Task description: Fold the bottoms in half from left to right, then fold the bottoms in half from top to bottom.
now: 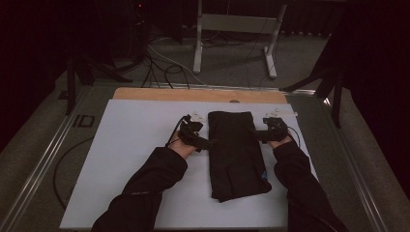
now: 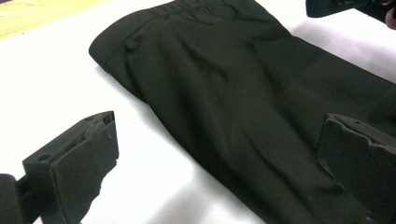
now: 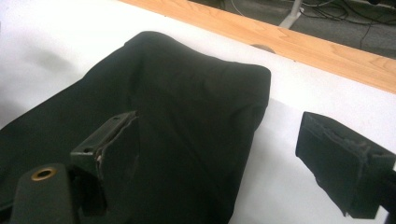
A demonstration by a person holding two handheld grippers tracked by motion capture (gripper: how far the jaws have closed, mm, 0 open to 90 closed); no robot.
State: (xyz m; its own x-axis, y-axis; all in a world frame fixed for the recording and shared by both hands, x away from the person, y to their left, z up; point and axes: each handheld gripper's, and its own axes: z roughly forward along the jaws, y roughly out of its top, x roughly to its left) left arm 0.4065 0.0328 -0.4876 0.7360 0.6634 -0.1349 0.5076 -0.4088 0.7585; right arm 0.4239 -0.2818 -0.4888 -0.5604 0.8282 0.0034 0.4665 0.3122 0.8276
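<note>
In the high view the folded black garment point(image 1: 237, 154) is so dark that its folds and seams cannot be made out, and a small blue mark at its near right edge is too small to tell. The left gripper point(image 1: 205, 142) and right gripper point(image 1: 258, 135) merge with the cloth, so whether they touch it is unclear. The person's sleeves point(image 1: 145, 193) are cut off by the near edge. The far room is lost in shadow
</note>
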